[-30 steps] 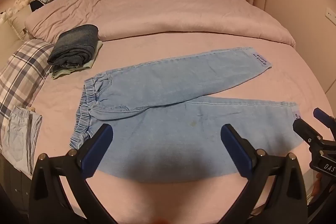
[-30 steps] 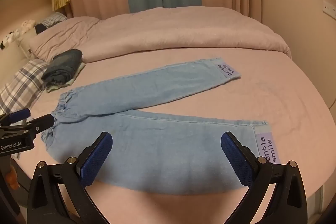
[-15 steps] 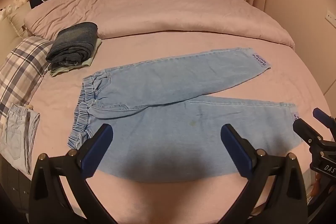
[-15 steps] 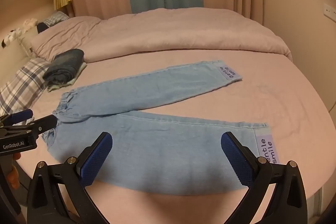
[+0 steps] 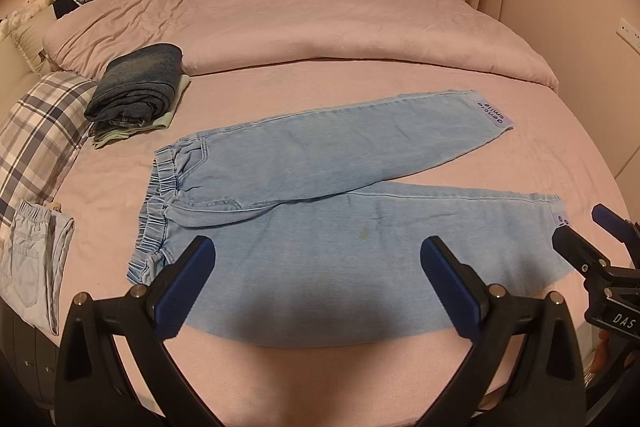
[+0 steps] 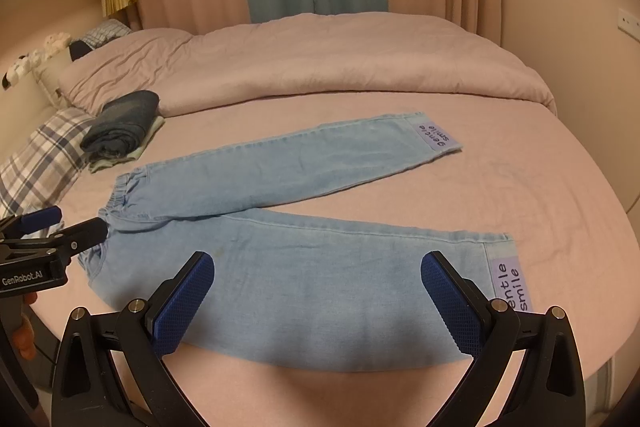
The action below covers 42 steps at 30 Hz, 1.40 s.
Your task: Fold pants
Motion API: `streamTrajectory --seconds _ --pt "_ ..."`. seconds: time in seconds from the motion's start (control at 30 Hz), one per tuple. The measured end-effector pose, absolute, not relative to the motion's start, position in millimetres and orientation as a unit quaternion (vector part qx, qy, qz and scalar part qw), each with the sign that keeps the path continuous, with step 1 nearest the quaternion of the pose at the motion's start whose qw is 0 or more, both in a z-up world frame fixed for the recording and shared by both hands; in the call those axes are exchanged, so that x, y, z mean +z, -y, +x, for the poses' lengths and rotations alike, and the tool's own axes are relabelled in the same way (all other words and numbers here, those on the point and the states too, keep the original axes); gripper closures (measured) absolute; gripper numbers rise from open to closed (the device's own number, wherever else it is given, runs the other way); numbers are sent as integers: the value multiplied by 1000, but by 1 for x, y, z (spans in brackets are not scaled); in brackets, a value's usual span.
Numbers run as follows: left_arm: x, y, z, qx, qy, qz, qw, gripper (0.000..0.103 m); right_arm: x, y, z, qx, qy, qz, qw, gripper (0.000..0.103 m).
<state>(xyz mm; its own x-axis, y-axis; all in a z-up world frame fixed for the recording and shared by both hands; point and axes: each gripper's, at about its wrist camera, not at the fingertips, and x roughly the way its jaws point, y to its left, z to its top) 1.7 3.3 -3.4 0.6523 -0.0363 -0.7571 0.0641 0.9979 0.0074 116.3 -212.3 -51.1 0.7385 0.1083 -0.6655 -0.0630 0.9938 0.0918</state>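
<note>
Lying flat on the pink bed, the light blue pants were spread with both legs apart, the waistband turned toward the folded dark jeans near the duvet. The left gripper and the right gripper were held over the near leg, both with jaws wide apart and nothing between them.
</note>
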Motion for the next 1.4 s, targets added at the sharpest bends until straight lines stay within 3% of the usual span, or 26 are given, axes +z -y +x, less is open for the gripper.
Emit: streamTrajectory --seconds 1.4 --pt "-8 -3 -2 -31 -421 17 906 0 -54 208 117 47 -363 22 930 0"
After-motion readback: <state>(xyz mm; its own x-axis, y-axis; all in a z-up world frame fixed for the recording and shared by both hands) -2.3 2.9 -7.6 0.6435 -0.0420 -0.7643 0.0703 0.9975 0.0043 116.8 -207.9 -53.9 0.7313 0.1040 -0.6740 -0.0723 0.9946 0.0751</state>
